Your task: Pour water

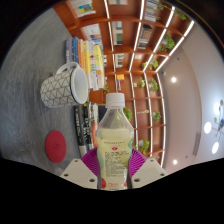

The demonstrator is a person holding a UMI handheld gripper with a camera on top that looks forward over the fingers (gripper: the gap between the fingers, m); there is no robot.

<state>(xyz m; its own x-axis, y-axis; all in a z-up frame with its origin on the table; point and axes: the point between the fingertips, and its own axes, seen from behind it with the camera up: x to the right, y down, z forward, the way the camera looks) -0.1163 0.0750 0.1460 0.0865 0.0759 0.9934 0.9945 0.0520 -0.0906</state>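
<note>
A clear plastic bottle [113, 145] with a white cap and a pale yellow-green label stands upright between my fingers. My gripper [113, 172] is shut on the bottle, and the magenta pads [92, 163] press its sides at label height. Beyond the bottle and off to one side a white mug [63, 85] with a dark line pattern appears tilted, its handle toward the bottle. The whole scene looks rotated, so the bottle seems lifted and turned with me.
A row of upright books [88, 58] stands behind the mug. Dark pens [80, 125] and a red round object [55, 146] lie on the grey table [35, 60]. Wooden shelves [140, 60] with lights fill the background.
</note>
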